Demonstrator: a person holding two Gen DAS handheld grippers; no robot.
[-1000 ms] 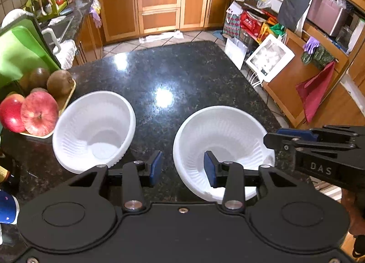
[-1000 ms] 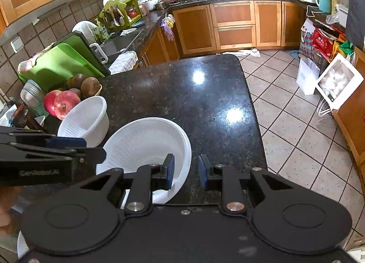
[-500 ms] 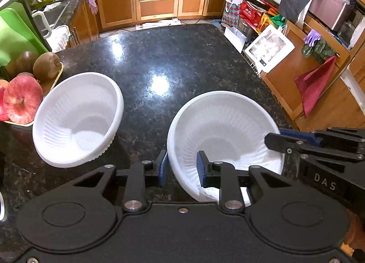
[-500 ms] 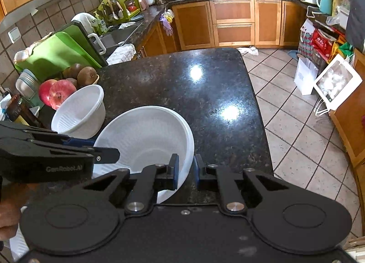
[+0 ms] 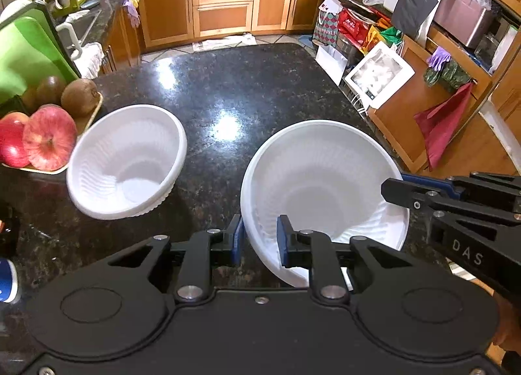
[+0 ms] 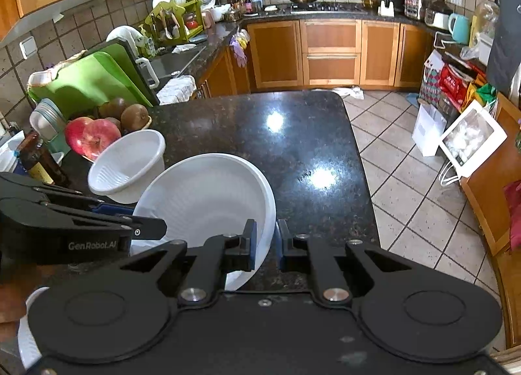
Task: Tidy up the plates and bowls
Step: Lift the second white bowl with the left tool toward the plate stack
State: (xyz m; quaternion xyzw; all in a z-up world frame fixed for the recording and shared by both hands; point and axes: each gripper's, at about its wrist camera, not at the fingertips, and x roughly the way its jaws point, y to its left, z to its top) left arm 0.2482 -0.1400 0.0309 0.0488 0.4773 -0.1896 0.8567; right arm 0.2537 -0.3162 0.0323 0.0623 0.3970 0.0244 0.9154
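The left gripper (image 5: 259, 238) has its blue pads closed over the near-left rim of the large white bowl (image 5: 322, 186), and the right gripper (image 6: 265, 241) pinches the same bowl's right rim, so both hold it tilted, seemingly just off the black granite counter (image 5: 234, 88). The smaller white bowl (image 5: 127, 160) sits to the left, nearer the left gripper, beside the fruit tray (image 5: 86, 121). Only the right wrist view shows part of a white plate (image 6: 27, 339) at its near-left corner
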